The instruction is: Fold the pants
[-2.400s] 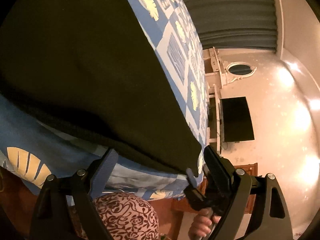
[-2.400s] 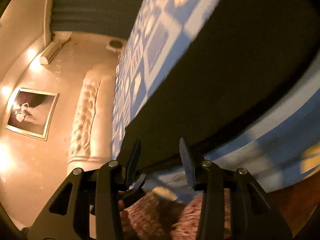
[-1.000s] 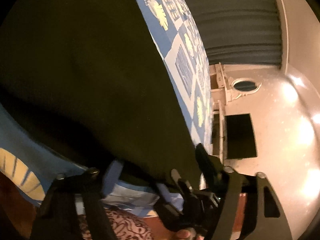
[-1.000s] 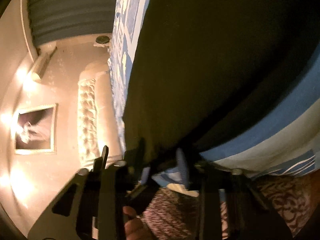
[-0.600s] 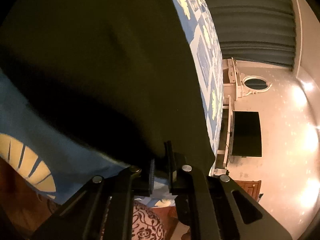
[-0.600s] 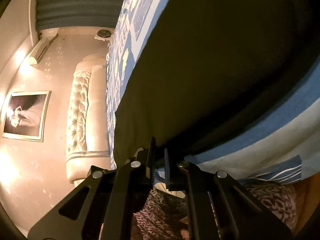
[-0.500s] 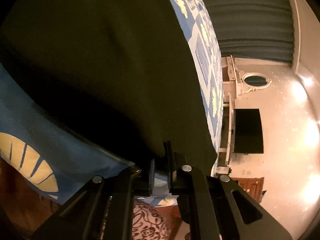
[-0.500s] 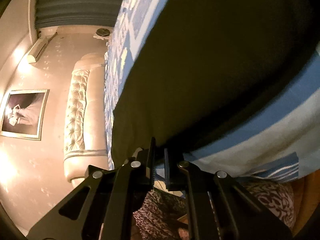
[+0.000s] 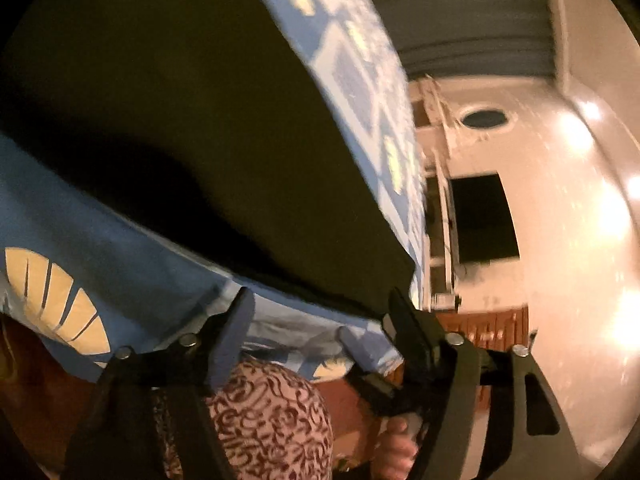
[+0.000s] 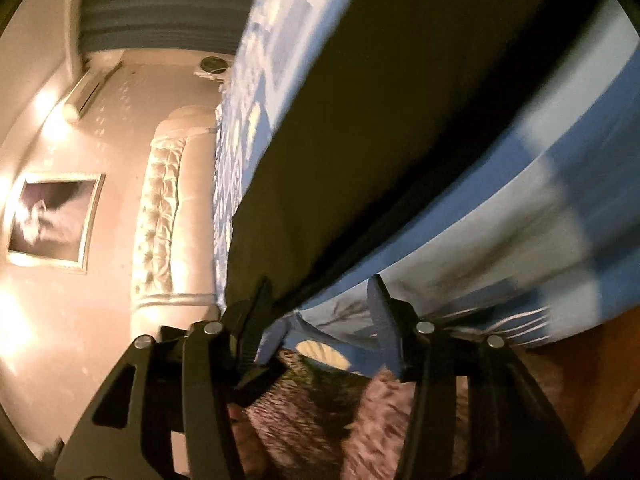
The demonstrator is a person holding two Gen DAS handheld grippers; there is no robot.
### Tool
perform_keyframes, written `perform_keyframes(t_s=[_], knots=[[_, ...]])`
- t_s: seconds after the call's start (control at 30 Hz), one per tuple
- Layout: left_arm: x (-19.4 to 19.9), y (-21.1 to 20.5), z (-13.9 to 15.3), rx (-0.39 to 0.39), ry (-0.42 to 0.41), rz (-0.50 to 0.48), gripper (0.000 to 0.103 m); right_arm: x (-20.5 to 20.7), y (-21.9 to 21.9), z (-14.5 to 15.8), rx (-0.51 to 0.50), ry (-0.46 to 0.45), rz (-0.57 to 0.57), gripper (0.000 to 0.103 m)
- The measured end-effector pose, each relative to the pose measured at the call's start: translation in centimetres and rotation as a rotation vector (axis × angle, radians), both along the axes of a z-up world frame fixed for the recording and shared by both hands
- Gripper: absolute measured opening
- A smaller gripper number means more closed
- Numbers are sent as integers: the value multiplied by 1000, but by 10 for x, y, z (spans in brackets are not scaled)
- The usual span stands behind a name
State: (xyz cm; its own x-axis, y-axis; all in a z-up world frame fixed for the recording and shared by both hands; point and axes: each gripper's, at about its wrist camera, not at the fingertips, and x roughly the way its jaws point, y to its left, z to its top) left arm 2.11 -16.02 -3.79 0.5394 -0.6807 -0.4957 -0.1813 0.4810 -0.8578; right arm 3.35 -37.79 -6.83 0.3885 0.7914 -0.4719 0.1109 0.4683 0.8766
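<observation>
While both grippers stand at the bed edge, dark pants (image 9: 208,128) lie flat on the patterned bedspread (image 9: 120,264) just ahead | left gripper (image 9: 320,312) spread wide, holding nothing | right gripper (image 10: 320,300) likewise agape | likely positioned to seize hem corners

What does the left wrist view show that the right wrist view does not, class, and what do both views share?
Only the left wrist view shows the dark wall-mounted screen and the oval mirror. Only the right wrist view shows the tufted headboard, the framed picture and the air conditioner. Both show the dark pants lying on the blue patterned bedspread, grey curtains, and an open gripper, the left gripper and the right gripper, at the pants' near edge.
</observation>
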Motion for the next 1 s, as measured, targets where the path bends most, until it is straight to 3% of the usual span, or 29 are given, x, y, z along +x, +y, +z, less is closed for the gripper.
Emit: perform_keyframes(t_s=[0.07,0.13,0.17,0.2,0.3,0.37,0.53,0.63,0.73,0.83,0.9,0.97,1.0], knots=[[0,3,12,68,-44,-23,79,1,-39,25,-81,-89,-54,51],[3,10,28,166,-110,-31,82,4,-82,42,-130,-147,-141,65],[5,15,34,216,-134,-29,83,8,-114,47,-136,-169,-204,66],[8,25,41,274,-152,-15,83,11,-139,49,-151,-175,-253,66],[17,60,47,351,-150,35,83,25,-205,41,-223,-154,-378,66],[23,83,44,396,-115,67,83,40,-233,21,-182,-114,-387,66],[25,149,36,468,-27,156,83,65,-233,-10,-126,-93,-299,66],[26,187,33,505,14,212,83,71,-227,-10,-113,-98,-251,66],[27,210,33,549,40,238,83,81,-204,-7,-120,-92,-131,66],[26,233,29,551,64,273,83,90,-176,-10,-84,-77,-6,66],[25,245,27,546,78,275,83,97,-161,-7,-131,-70,26,66],[27,251,29,554,67,265,83,102,-157,-9,-105,-38,27,50],[26,255,30,567,57,259,83,103,-153,-14,-121,-6,35,22]])
